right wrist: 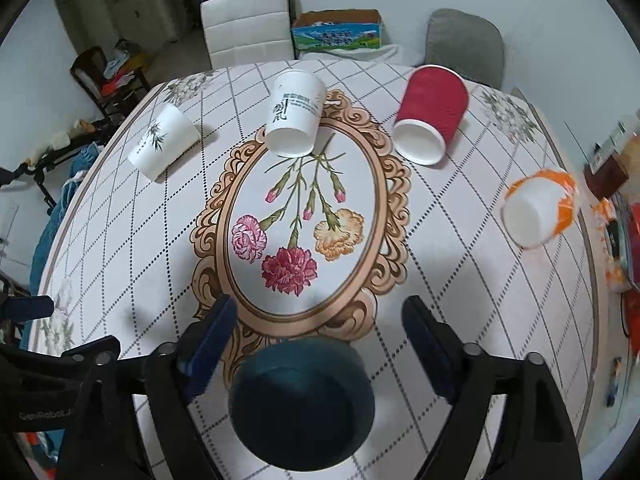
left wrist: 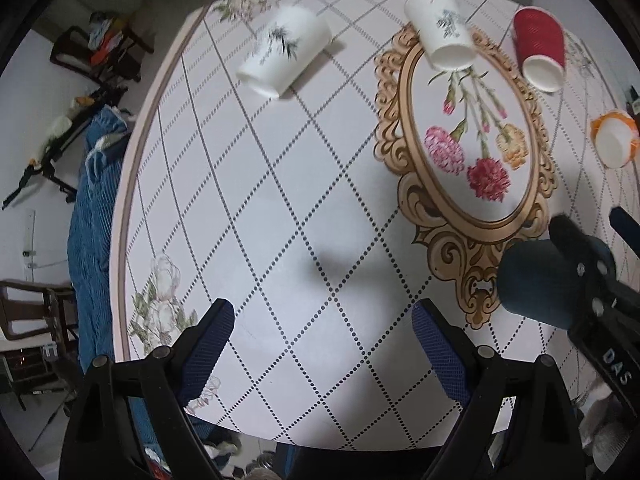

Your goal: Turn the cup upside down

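Observation:
A dark teal cup (right wrist: 302, 402) stands upside down on the round table (right wrist: 460, 280), between the open fingers of my right gripper (right wrist: 320, 332), which do not touch it. It also shows in the left wrist view (left wrist: 538, 282) with the right gripper (left wrist: 592, 232) beside it. My left gripper (left wrist: 324, 332) is open and empty over the table's near left part. Two white cups (right wrist: 164, 142) (right wrist: 295, 114), a red cup (right wrist: 432, 114) and an orange-and-white cup (right wrist: 538, 208) also stand upside down further back.
A white chair (right wrist: 248, 26), a grey chair (right wrist: 464, 42) and a cardboard box (right wrist: 336, 32) are behind the table. Blue cloth (left wrist: 90, 216) hangs off the left edge. Clutter lies at the right edge (right wrist: 616, 220).

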A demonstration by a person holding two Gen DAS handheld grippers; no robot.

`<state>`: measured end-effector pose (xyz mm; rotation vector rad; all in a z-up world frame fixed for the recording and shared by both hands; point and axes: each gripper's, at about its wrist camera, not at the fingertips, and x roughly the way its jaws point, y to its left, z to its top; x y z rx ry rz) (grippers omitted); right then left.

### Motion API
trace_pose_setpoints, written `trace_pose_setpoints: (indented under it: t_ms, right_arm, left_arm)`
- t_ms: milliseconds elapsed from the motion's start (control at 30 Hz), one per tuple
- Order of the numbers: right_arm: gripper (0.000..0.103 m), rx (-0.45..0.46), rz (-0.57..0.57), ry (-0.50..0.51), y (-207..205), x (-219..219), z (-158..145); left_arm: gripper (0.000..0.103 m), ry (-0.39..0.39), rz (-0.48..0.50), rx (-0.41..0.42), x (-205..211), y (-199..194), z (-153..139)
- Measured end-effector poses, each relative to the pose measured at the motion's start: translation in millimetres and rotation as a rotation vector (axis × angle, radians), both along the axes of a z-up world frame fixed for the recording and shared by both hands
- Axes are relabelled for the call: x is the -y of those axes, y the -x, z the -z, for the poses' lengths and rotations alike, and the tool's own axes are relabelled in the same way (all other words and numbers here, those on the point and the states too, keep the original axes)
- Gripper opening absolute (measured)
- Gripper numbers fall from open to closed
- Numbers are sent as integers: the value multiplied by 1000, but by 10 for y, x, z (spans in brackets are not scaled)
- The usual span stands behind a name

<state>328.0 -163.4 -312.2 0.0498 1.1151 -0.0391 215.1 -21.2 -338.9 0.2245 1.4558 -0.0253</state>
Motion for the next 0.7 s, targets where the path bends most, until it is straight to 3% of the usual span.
trace_pose_setpoints:
  t_ms: [267,300,700]
  right_arm:
    - [96,33,93,111,479,101,-550]
    - [96,35,109,122,557,122,-621]
    - [97,127,158,114,1336,236,-1390]
  left_arm:
    - [91,28,48,108,22,195,-451]
    - [96,30,49,123,22,232,-516]
    - [99,66,44,296,95,823,-1347]
